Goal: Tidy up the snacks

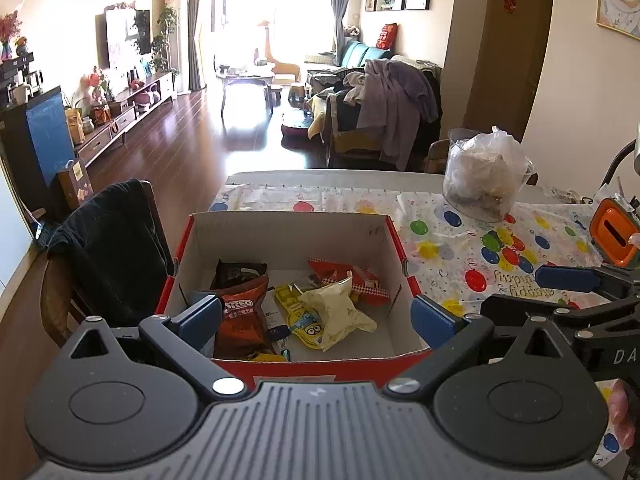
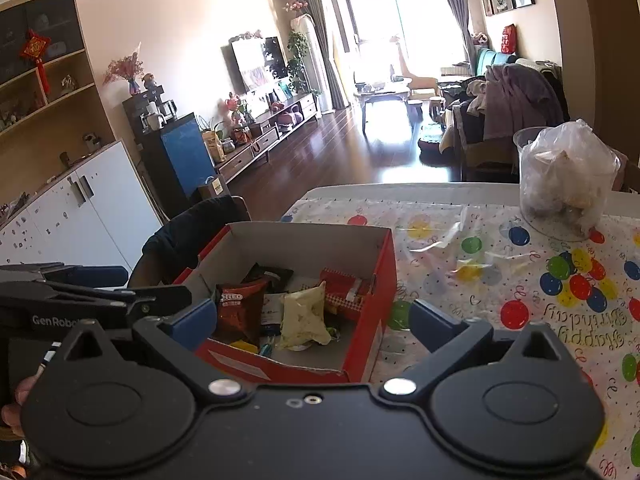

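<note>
We see a balloon-print tablecloth (image 2: 500, 248) in a living room, red snack box (image 1: 394, 236) at the table's left edge, bare cloth to its right, left gripper (image 1: 320, 316) and right gripper (image 2: 316, 320) both spread wide, holding nothing.

The table (image 1: 256, 178) is covered by a balloon-print birthday tablecloth (image 1: 460, 248). A red cardboard box (image 1: 400, 240) is set near the left edge, and a clear plastic container (image 1: 480, 184) stuffed with a bag is parked far right.

Matt cardboard box (image 1: 288, 236), glossy plastic tablecloth (image 1: 460, 240)
</note>
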Demonstrator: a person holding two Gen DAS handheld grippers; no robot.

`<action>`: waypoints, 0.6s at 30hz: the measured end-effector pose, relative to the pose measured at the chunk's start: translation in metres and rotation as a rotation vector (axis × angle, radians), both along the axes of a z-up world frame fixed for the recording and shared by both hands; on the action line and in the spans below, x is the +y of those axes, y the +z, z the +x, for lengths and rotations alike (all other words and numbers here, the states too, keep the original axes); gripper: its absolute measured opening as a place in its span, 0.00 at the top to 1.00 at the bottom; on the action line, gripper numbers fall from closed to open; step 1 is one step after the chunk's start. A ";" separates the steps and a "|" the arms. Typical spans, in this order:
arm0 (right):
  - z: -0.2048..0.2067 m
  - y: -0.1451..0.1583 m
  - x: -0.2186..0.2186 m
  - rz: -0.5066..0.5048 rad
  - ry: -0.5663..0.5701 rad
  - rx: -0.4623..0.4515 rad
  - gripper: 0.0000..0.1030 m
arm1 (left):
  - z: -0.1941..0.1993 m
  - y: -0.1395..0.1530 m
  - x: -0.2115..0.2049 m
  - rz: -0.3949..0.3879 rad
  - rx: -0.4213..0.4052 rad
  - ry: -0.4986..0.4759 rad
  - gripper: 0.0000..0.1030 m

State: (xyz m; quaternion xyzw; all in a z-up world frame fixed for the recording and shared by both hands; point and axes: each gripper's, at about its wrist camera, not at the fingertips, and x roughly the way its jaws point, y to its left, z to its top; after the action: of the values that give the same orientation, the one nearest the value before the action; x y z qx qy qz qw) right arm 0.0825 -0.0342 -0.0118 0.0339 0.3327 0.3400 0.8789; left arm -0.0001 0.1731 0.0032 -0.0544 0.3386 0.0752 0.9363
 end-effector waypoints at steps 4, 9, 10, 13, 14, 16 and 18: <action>-0.001 0.001 0.000 -0.003 0.002 -0.002 0.00 | 0.000 0.000 -0.001 -0.006 0.005 0.003 0.01; -0.001 0.001 -0.001 -0.003 0.003 0.005 0.00 | 0.000 -0.002 0.000 -0.013 0.013 0.011 0.01; -0.001 0.001 -0.001 -0.004 0.003 0.006 0.00 | 0.001 -0.002 0.000 -0.012 0.014 0.010 0.01; -0.001 0.000 -0.001 -0.006 0.001 0.010 0.00 | 0.000 -0.002 -0.001 -0.010 0.015 0.012 0.01; -0.001 -0.001 -0.002 -0.005 0.001 0.012 0.00 | 0.000 -0.003 -0.001 -0.010 0.016 0.013 0.01; -0.001 -0.001 -0.002 -0.006 0.003 0.010 0.00 | 0.000 -0.003 -0.001 -0.012 0.017 0.014 0.01; -0.001 -0.001 -0.002 -0.007 0.002 0.011 0.00 | 0.000 -0.004 -0.001 -0.016 0.021 0.018 0.01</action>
State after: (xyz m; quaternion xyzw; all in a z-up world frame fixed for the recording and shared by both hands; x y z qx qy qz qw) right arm 0.0820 -0.0358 -0.0124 0.0323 0.3389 0.3393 0.8769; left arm -0.0003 0.1721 -0.0012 -0.0643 0.3487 0.0814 0.9315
